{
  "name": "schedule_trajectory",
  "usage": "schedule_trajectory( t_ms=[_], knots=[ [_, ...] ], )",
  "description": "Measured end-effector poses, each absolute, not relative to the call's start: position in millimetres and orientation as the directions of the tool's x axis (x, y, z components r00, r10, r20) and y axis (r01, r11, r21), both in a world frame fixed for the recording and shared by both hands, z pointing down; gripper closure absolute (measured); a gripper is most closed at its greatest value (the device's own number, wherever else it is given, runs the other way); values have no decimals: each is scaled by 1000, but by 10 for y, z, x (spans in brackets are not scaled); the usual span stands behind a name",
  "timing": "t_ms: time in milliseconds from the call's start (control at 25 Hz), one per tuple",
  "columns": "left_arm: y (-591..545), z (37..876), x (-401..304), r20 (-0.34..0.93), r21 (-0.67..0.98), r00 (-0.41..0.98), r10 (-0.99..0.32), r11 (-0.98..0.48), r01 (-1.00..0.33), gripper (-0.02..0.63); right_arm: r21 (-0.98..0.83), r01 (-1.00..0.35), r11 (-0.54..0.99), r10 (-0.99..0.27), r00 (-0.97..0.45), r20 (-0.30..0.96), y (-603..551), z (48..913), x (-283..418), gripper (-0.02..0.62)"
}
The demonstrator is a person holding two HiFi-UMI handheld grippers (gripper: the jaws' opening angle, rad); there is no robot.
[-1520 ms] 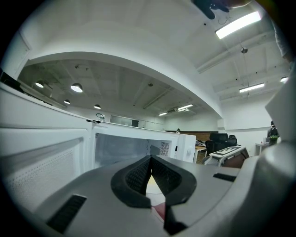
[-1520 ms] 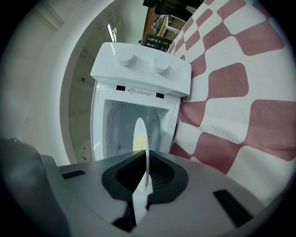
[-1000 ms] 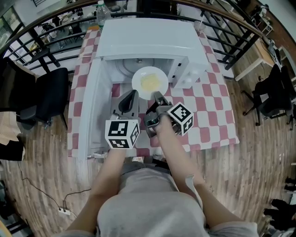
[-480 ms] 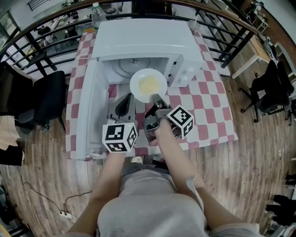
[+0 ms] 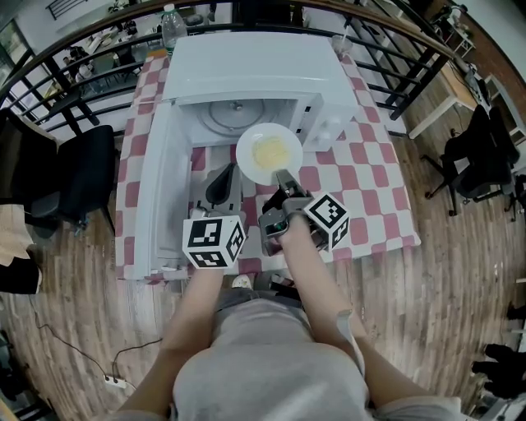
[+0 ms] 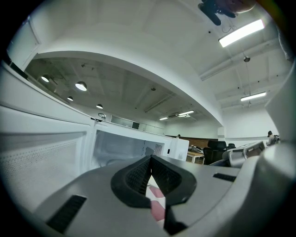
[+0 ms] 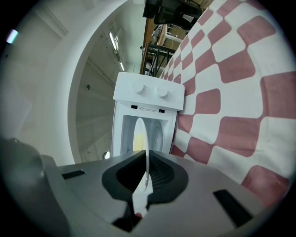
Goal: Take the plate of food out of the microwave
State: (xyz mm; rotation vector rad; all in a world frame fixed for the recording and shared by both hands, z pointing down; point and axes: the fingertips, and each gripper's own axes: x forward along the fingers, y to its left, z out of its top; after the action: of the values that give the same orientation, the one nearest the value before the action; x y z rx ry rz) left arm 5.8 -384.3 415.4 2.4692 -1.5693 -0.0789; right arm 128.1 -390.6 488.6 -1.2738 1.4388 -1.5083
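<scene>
The white plate [image 5: 269,153] with yellow food on it hangs just outside the mouth of the open white microwave [image 5: 259,78]. My right gripper [image 5: 285,176] is shut on the plate's near rim. In the right gripper view the plate [image 7: 140,139] shows edge-on between the black pads, with the microwave [image 7: 147,104] behind it. My left gripper [image 5: 220,184] hovers left of the plate in front of the microwave's opening, its jaws shut with nothing in them. In the left gripper view the pads [image 6: 138,178] meet and the empty cavity lies beyond.
The microwave door [image 5: 154,193] stands swung open at the left. A red-and-white checked cloth [image 5: 370,181] covers the table. A water bottle [image 5: 171,25] stands behind the microwave. Black railings and chairs ring the table on a wooden floor.
The right gripper has drawn the plate out of the cavity toward me and slightly right. The glass turntable inside now shows bare. The left gripper has stayed put.
</scene>
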Motion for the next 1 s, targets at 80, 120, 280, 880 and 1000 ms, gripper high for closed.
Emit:
schedule_trajectory(
  t_ms=[80,120,280,880,1000],
  knots=[
    [-3828,4142,73,68,208,435,-898,-413,-887,603,-978,-148,-147,-940,-286,184,-3888,4860,1284,563],
    [-3821,4138,80,67,206,437,-897,-416,-886,603,-978,-148,-145,-941,-286,182,-3879,4849,1284,563],
    [-3785,4117,92,62,201,442,-895,-422,-884,603,-980,-144,-140,-941,-288,177,-3838,4829,1275,563],
    [-3701,4084,148,52,192,459,-887,-443,-876,603,-982,-127,-138,-943,-287,170,-3757,4784,1267,563],
    [-3683,4077,151,50,191,460,-886,-444,-875,603,-983,-124,-138,-943,-287,169,-3742,4778,1249,563]
  ],
)
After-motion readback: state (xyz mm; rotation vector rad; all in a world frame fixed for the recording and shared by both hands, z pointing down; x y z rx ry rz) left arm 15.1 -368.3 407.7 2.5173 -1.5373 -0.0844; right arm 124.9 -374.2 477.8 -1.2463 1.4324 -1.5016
